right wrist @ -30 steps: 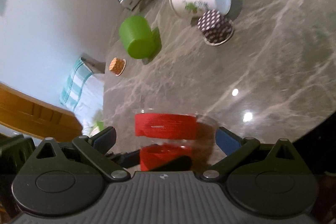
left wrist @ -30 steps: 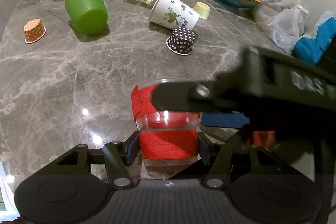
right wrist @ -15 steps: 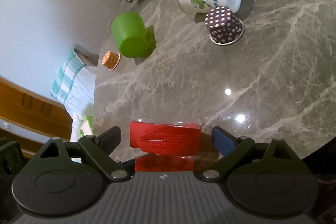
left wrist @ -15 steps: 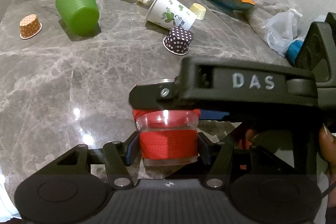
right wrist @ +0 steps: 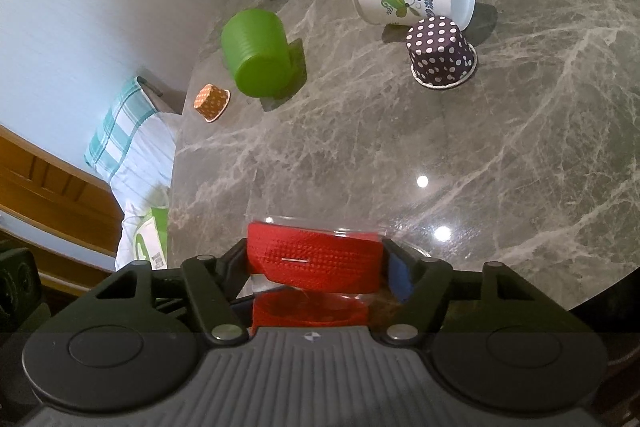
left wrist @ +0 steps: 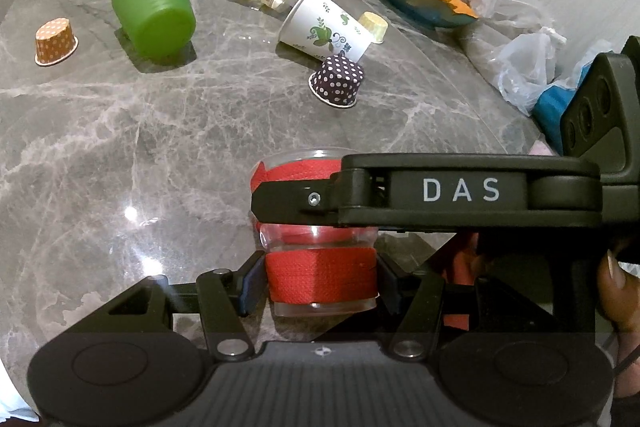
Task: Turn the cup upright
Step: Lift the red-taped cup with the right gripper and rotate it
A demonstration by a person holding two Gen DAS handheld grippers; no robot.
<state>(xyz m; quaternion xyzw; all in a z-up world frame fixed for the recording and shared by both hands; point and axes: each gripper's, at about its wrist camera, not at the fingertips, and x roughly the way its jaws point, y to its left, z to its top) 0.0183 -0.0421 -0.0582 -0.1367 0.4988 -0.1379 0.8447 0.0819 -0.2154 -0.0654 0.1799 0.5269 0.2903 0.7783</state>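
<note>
now red-banded clear cup (left wrist: 321, 279) between both tools' (left wrist: 320, 281) (right wrist: 320, 267) fingers

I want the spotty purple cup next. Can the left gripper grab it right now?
Probably not yet. The left gripper is shut on the red cup, so it is busy. The purple cup sits farther back on the table, with bare table between.

We see our left gripper (left wrist: 320, 281) clamped on the clear cup with red bands (left wrist: 318, 267), low at six o'clock. Our right gripper (left wrist: 304, 201), marked DAS, reaches in from three o'clock across the cup's upper part. A green cup (left wrist: 154, 13) lies at eleven o'clock.
</note>
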